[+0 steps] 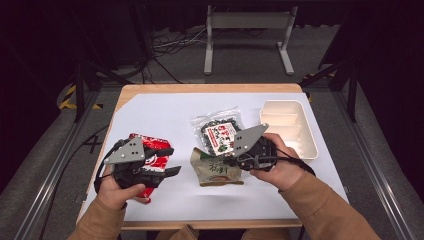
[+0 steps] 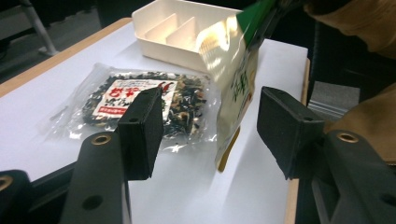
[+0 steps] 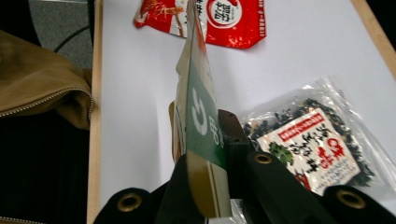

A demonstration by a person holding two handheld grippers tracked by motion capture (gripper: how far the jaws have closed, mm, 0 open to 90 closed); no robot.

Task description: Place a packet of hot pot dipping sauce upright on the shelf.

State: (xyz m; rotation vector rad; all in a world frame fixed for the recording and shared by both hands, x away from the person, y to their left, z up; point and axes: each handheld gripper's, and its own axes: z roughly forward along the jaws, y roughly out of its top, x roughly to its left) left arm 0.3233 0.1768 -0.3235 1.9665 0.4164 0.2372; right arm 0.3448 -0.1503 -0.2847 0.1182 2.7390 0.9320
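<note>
R gripper (image 1: 234, 159) is clamped tight on the top edge of the green pouch (image 1: 216, 169), near desk centre; in the right gripper view the pouch (image 3: 198, 116) stands on edge between the jaws, long axis running away from the gripper toward 12 o'clock, its far end still low at the white sheet. L gripper (image 1: 167, 161) at 9 o'clock, jaws apart w/ nothing between them, over the red bag (image 1: 155, 150); left gripper view has the pouch (image 2: 236, 84) hanging past the open pads (image 2: 140, 126).

Risks, as I judge: grip is on a thin seam only, so the pouch may slip or swing as it's lifted; its low end could drag the clear seaweed pack (image 1: 220, 134) at 12 o'clock; tray (image 1: 295, 131) at 2 o'clock has narrow slots, so a pouch turned crosswise would catch on a divider.
</note>
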